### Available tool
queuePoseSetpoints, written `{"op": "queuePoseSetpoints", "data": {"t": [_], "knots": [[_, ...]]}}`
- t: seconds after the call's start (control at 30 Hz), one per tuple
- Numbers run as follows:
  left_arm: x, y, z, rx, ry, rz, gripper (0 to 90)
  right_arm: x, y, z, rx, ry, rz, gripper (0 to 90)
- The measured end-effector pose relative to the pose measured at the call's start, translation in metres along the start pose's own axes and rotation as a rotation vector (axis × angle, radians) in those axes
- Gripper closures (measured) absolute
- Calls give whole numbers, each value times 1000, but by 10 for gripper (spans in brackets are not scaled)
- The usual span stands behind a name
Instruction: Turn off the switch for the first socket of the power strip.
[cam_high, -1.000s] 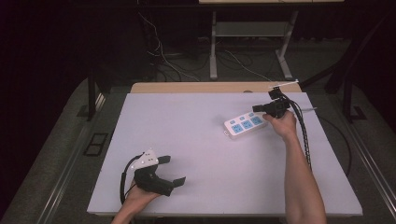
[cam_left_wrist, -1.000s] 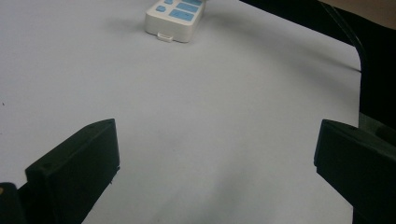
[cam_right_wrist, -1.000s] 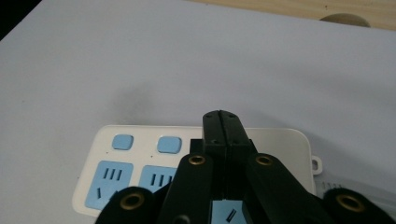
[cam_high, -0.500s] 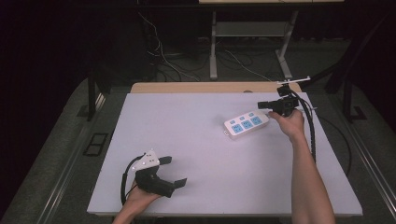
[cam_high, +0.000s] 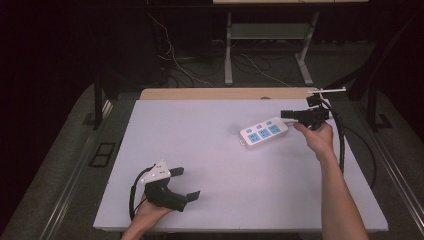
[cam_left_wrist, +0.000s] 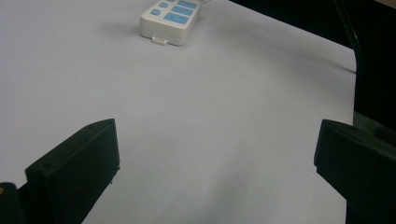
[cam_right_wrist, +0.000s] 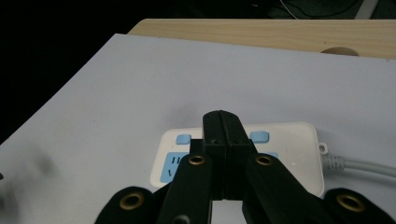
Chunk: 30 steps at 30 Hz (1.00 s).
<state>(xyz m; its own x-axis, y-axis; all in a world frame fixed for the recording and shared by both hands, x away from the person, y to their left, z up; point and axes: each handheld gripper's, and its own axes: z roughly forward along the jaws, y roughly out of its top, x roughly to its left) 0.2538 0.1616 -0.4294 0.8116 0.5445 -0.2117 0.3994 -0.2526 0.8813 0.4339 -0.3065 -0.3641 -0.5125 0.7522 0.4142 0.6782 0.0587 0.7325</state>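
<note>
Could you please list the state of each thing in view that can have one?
power strip: lying flat on the table, sockets up, nothing plugged into the sockets that show, untouched.
right gripper: jaws shut with nothing between them, raised over the power strip.
left gripper: jaws open and empty, near the table's front edge.

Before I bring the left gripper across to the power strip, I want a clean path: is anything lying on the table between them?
Nothing visible does. The left gripper rests near the front edge with its jaws open, and bare white table runs from it to the power strip. The shut right gripper hovers at the strip's far end, not in that path.
</note>
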Motion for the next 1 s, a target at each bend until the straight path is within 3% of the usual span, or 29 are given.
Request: {"op": "queuePoseSetpoints", "data": {"t": [0.27, 0.33, 0.37, 0.53, 0.57, 0.6, 0.63, 0.67, 0.7, 0.73, 0.83, 0.87, 1.0], "knots": [[-1, 0, 0, -4, -1, 1, 0, 11, -10, -15, -17, -7, 2, 858], [-1, 0, 0, -4, -2, 0, 0, 16, -13, -20, -30, -17, 0, 722], [-1, 0, 0, -4, -2, 1, 0, 16, -13, -20, -30, -17, 0, 722], [0, 0, 0, -7, -1, 0, 0, 22, -21, -27, -82, -7, 10, 462], [0, 0, -1, -7, 0, -1, 0, 22, -21, -27, -82, -7, 10, 462], [0, 0, -1, -7, 1, -1, 0, 23, -23, -29, -92, -1, 20, 365], [0, 0, -1, -7, 1, 0, 0, 23, -23, -29, -92, -1, 20, 365], [0, 0, -1, -8, 2, 1, 0, 27, -26, -30, -87, 2, 21, 247], [0, 0, -1, -9, 1, -1, 0, 28, -27, -30, -81, 3, 17, 185], [0, 0, -1, -9, 1, -2, 0, 28, -27, -30, -81, 3, 17, 185], [-1, 0, -1, -9, 1, -1, 0, 35, -33, -33, -71, -7, -2, 75], [-1, 0, -1, -9, 0, -1, 0, 38, -38, -34, -61, -1, -17, 2], [0, 0, 0, -9, -1, -2, 0, 46, -51, -37, -54, 29, -41, 2]]}}
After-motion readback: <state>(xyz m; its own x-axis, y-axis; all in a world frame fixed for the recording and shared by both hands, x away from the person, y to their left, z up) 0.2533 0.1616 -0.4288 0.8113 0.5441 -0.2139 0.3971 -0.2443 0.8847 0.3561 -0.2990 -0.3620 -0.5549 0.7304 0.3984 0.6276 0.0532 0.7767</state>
